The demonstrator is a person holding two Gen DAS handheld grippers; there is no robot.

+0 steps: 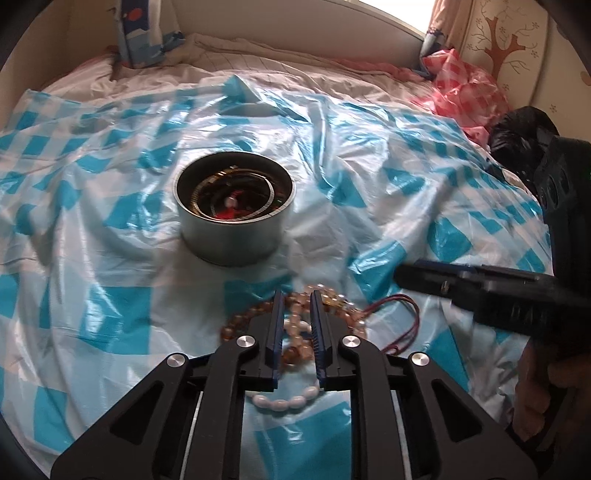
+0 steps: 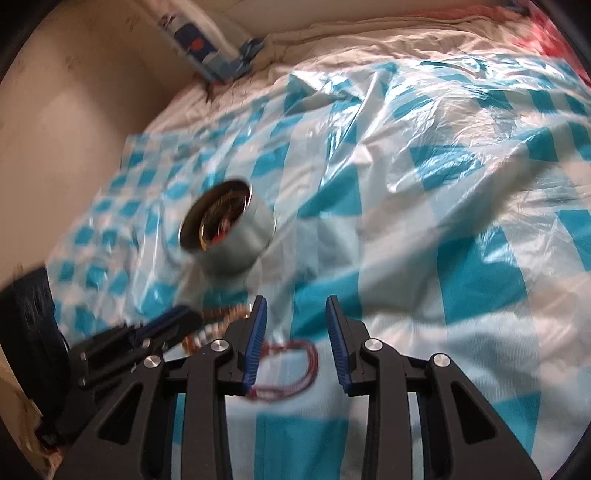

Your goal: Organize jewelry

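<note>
A round metal tin [image 1: 232, 240] stands open on the checked sheet, with gold bangles and a red piece inside; the right wrist view shows the tin [image 2: 240, 251] too. Just in front of it lies a heap of bracelets: amber beads [image 1: 236, 321], pink beads [image 1: 295, 328], white oval beads [image 1: 280, 402] and a red cord loop [image 1: 410, 325]. My left gripper [image 1: 297, 295] hovers over the heap, jaws a narrow gap apart, with beads showing through the gap. My right gripper [image 2: 296, 299] is open above the red cord [image 2: 295, 369], nothing between its pads.
A blue-and-white checked plastic sheet [image 1: 369, 147] covers the bed. A red checked bag [image 1: 461, 81] and a black bag [image 1: 517, 125] lie at the far right. A blue patterned box [image 1: 140, 33] leans at the back. A person's hand [image 1: 535, 391] holds the right gripper.
</note>
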